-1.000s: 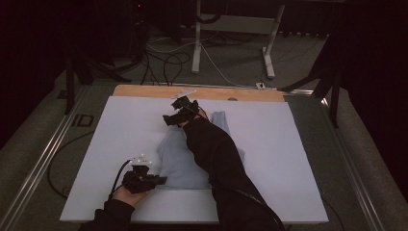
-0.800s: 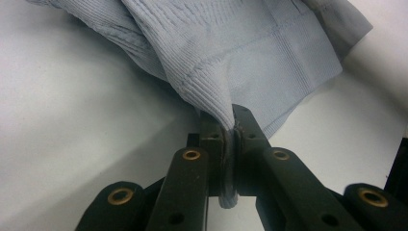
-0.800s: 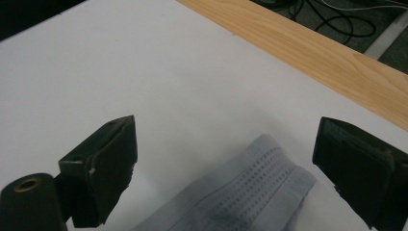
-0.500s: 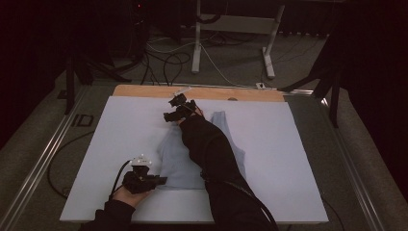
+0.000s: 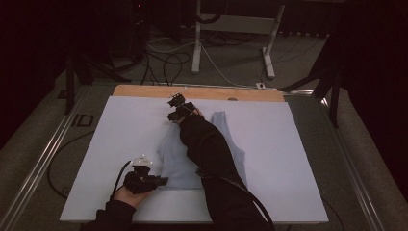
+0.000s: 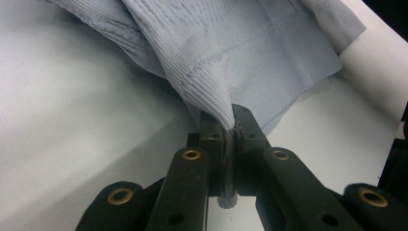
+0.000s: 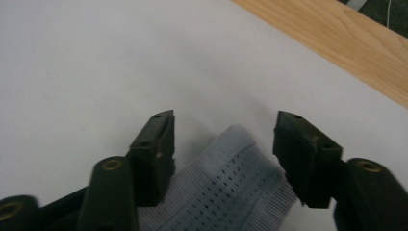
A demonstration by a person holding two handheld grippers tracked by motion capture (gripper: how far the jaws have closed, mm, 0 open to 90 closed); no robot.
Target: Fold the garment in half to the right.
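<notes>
The pale blue ribbed top (image 5: 202,154) lies flat mid-desk (image 5: 288,144), light and limp; the left gripper (image 6: 230,139) pinches its hem corner shut; the right gripper (image 7: 223,144), fingers just closing but apart, straddles a strap end, the best hold.

In the high view the room is sitting in deep gloom: the floor and surroundings are fading to near black, while the white table sheet (image 5: 288,159) is catching a dim, even glow from above. The picture is looking soft and grainy, and the dark sleeve (image 5: 211,154) is losing all detail (it is reading as a flat silhouette). The left gripper view is showing much brighter light, with the ribbed pale blue cloth (image 6: 231,53) sharp and casting a soft shadow on the sheet to its left. In the right gripper view the near jaw arms are blurring, a faint shadow is lying beyond the grey mesh fabric (image 7: 226,192), and the wooden edge (image 7: 337,43) is looking slightly soft.
</notes>
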